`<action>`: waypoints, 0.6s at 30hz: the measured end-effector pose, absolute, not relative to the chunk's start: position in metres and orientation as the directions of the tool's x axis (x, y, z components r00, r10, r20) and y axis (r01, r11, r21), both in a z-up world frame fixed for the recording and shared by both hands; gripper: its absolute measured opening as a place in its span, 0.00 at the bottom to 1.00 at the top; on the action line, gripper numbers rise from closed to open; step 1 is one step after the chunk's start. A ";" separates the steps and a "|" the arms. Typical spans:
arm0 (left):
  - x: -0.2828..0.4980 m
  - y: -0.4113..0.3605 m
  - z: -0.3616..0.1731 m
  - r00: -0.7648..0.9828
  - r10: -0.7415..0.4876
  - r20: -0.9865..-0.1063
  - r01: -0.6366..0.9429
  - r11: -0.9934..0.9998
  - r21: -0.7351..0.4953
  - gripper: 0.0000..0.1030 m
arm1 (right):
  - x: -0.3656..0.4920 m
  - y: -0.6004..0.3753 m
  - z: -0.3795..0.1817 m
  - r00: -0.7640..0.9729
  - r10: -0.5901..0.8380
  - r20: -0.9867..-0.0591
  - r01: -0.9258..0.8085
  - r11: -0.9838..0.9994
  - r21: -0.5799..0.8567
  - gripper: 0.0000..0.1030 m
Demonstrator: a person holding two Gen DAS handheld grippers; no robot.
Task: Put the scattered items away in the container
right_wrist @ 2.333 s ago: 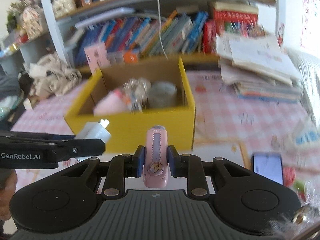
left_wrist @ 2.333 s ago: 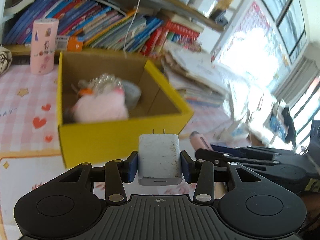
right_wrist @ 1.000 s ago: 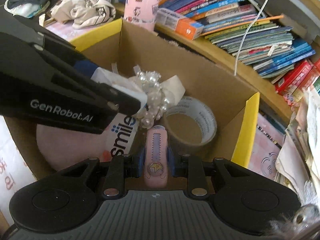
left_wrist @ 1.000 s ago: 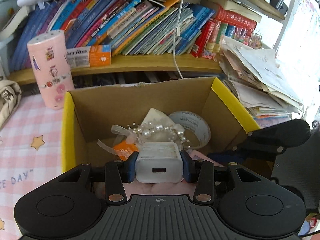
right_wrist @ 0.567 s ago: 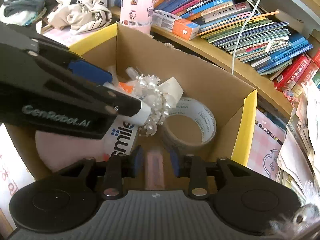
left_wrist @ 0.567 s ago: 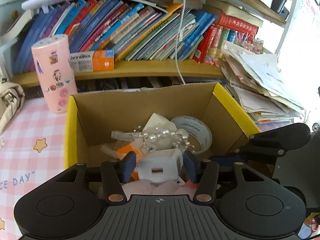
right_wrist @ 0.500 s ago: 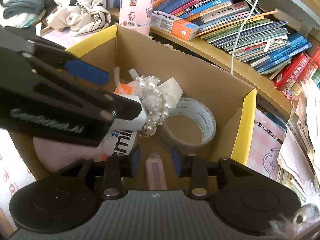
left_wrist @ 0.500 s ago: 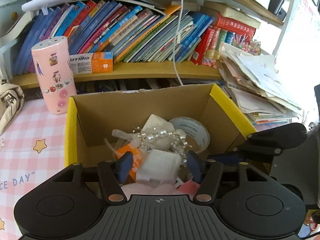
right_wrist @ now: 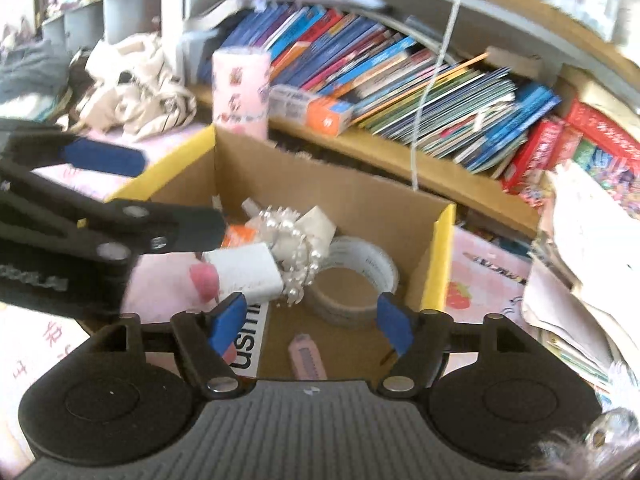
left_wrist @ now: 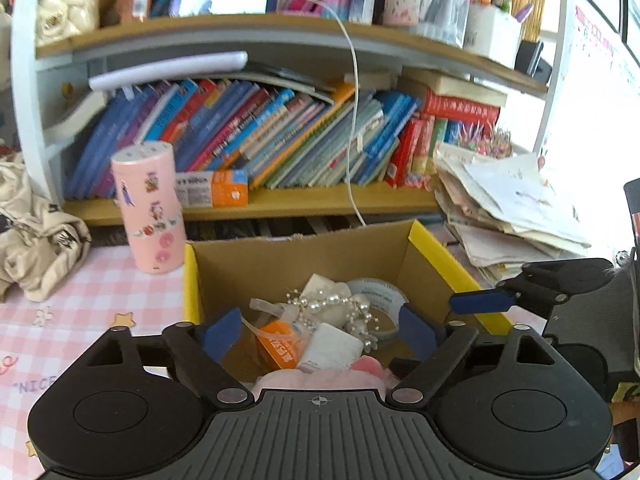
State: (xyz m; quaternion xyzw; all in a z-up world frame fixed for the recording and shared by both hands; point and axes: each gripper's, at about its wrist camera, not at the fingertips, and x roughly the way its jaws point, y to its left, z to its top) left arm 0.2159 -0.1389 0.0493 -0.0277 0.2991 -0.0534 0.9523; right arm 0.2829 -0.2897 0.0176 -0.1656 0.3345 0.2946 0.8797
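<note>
The yellow cardboard box (left_wrist: pixel 436 252) stands open below both grippers. My left gripper (left_wrist: pixel 318 334) hangs over its near side, jaws wide and still opening, pads touching nothing. The white charger (left_wrist: pixel 332 346) lies loose in the box on a pink plush (left_wrist: pixel 320 378). My right gripper (right_wrist: pixel 310 322) is also opening over the box (right_wrist: pixel 440 264). The pink cutter (right_wrist: pixel 304 356) lies flat on the box floor beneath it, free of the pads. The charger (right_wrist: pixel 248 272) rests beside a pearl bow (right_wrist: pixel 294 240) and a tape roll (right_wrist: pixel 352 280).
A pink cylinder (left_wrist: pixel 150 208) stands left of the box on the pink checked cloth. Behind it runs a shelf of books (left_wrist: pixel 280 136). A loose paper stack (left_wrist: pixel 508 208) lies to the right and a beige bag (left_wrist: pixel 36 232) to the left.
Both grippers opened and let go: the charger dropped onto the plush, the pink cutter onto the box floor. Both hands rose and drew back from the box.
</note>
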 end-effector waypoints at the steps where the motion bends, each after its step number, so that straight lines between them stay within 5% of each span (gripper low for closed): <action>1: 0.211 -0.139 0.052 0.824 -0.112 -0.556 0.081 0.993 -0.081 0.89 | 0.280 -0.292 0.020 0.615 0.407 -0.676 -0.619 0.780 -0.093 0.73; 18: 0.127 -0.113 0.063 0.863 -0.055 -0.502 0.017 0.997 -0.081 0.97 | 0.198 -0.299 0.040 0.747 0.383 -0.543 -0.484 0.874 -0.050 0.94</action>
